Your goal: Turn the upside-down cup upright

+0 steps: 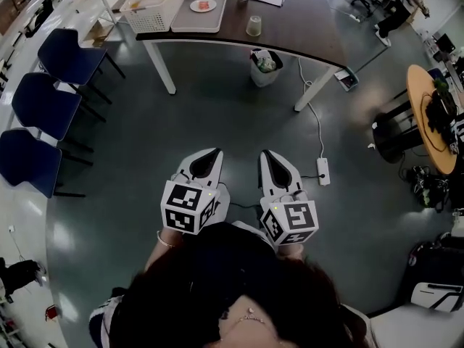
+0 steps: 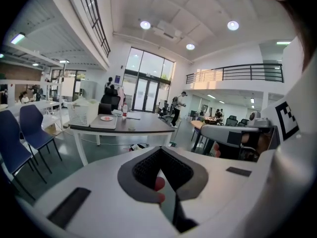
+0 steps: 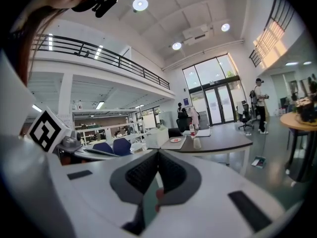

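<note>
Both the left gripper [image 1: 209, 158] and right gripper [image 1: 270, 159] are pinched closed, empty; the cup [image 1: 254, 25] stands at twelve o'clock on the table [image 1: 304, 24], well apart. Arriving with jaws unopened could topple it

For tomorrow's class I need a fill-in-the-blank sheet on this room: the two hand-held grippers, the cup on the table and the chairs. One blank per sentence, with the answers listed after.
The left gripper and the right gripper are both empty, with their jaws ___.
In the head view, the cup stands on the table to the ___ of the tray.
The chairs along the left of the head view are ___ in colour.
Missing words: shut; right; blue.
</note>
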Tool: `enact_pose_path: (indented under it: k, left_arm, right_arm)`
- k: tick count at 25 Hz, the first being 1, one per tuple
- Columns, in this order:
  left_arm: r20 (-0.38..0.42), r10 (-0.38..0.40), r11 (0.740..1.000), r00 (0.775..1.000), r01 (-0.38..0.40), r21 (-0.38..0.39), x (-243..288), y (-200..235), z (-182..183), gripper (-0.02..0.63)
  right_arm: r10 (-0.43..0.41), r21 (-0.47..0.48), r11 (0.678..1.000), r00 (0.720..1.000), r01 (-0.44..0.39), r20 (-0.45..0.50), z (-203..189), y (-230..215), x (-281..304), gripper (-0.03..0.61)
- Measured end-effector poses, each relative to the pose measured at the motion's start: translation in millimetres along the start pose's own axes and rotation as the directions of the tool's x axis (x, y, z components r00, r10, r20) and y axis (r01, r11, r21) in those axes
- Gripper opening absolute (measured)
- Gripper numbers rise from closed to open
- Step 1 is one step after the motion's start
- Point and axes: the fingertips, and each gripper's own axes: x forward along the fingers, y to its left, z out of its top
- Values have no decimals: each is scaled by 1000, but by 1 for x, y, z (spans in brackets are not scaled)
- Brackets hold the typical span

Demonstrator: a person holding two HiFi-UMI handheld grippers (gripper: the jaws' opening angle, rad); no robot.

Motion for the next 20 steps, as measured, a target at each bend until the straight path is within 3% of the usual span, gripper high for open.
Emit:
enact_pose_path:
  k: [9, 20]
  left_arm:
    - [13, -57, 998, 998, 56, 12, 61, 56, 46, 2]
    - [5, -79, 997, 997, 79, -4, 119, 95, 64, 2]
  right_arm:
    - [-18, 18, 1000, 998, 17, 62, 38, -19, 86, 17]
    - [-59, 30, 998, 997, 58, 44, 38, -53, 142, 17]
